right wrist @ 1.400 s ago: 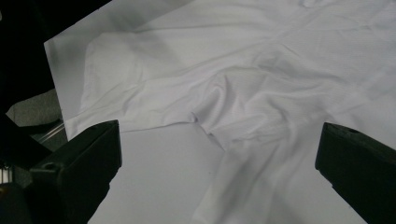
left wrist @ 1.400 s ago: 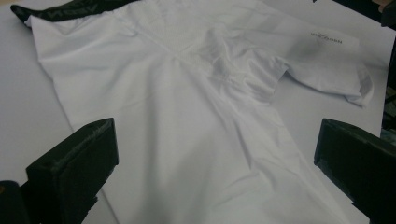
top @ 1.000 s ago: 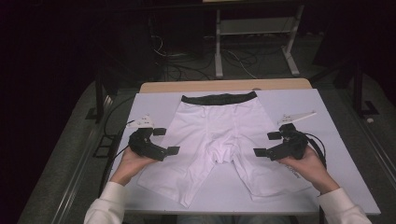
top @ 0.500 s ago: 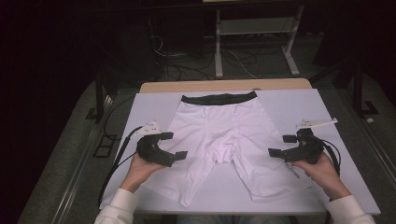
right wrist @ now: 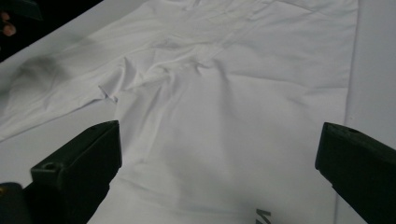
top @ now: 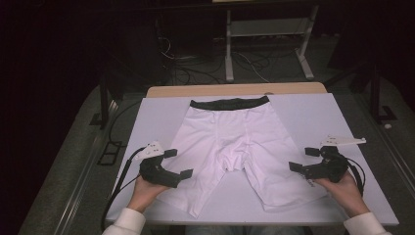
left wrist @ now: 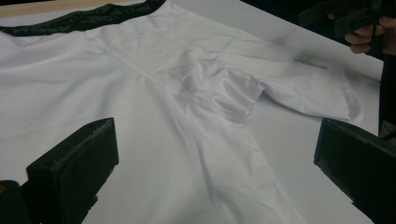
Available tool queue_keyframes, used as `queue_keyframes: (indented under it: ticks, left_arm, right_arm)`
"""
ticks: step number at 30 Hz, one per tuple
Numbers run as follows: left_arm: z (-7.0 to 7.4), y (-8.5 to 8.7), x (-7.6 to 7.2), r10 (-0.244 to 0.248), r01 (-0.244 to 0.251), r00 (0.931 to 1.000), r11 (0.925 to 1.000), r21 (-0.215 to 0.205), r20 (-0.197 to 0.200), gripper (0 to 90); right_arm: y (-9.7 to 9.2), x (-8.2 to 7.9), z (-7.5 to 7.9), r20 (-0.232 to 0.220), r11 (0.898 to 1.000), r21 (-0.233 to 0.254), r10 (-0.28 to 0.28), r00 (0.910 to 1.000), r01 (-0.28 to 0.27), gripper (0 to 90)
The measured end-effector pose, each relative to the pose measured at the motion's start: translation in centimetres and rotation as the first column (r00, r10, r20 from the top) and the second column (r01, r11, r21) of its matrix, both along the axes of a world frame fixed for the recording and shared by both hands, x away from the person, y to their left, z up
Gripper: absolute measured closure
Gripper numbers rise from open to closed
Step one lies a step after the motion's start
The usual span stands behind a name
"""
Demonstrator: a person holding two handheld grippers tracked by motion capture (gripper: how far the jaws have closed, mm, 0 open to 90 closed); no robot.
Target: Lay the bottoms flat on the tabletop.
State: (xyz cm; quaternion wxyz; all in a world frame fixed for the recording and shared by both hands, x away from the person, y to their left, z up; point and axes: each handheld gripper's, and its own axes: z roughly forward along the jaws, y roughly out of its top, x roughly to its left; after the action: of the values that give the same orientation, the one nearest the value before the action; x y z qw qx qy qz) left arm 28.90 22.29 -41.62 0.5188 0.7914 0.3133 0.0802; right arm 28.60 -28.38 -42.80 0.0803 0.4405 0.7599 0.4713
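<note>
White table (top: 303, 112) lying under dim light, with white shorts (top: 235, 142) spread flat across its middle.

Nearest the camera, two sleeved forearms are coming in from the bottom edge, each hand gripping a tool low over the near end of the garment: the left gripper (top: 178, 164) is hovering at the outer edge of one leg, the right gripper (top: 304, 159) beside the other leg's hem, both pointing inward with jaws standing wide apart and holding nothing. Farther off, the shorts' dark waistband (top: 230, 103) is lying toward the far edge, and beyond it cables are trailing over the dark floor (top: 195, 68).
</note>
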Motion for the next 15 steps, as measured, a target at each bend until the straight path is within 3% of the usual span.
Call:
queue_keyframes:
  ticks: [3, 8, 11, 15]
  left_arm:
    - [-0.6, 0.4, -0.3, 0.028, -0.028, 0.9996, 0.9993, -0.026, -0.004, 0.0]
    - [-0.8, 0.7, -0.1, 0.039, -0.039, 0.9992, 0.9991, -0.017, 0.010, 0.0]
    - [-0.8, 1.2, -0.2, 0.050, -0.051, 0.9984, 0.9983, 0.027, 0.026, 0.0]
    - [-0.9, 2.2, -0.2, 0.078, -0.079, 0.9964, 0.9965, 0.028, 0.033, 0.0]
  right_arm:
    - [-0.2, -0.5, -0.5, 0.016, 1.000, -0.013, -0.015, 0.9998, 0.015, 0.0]
    - [-0.7, -1.4, -1.1, 0.021, 1.000, -0.019, -0.024, 0.9995, 0.025, 0.0]
    - [-1.5, -2.0, -1.0, 0.046, 0.999, -0.035, -0.037, 0.9983, 0.038, 0.0]
    - [-2.5, -2.5, -1.0, 0.067, 0.998, -0.018, -0.061, 0.9959, 0.062, 0.0]
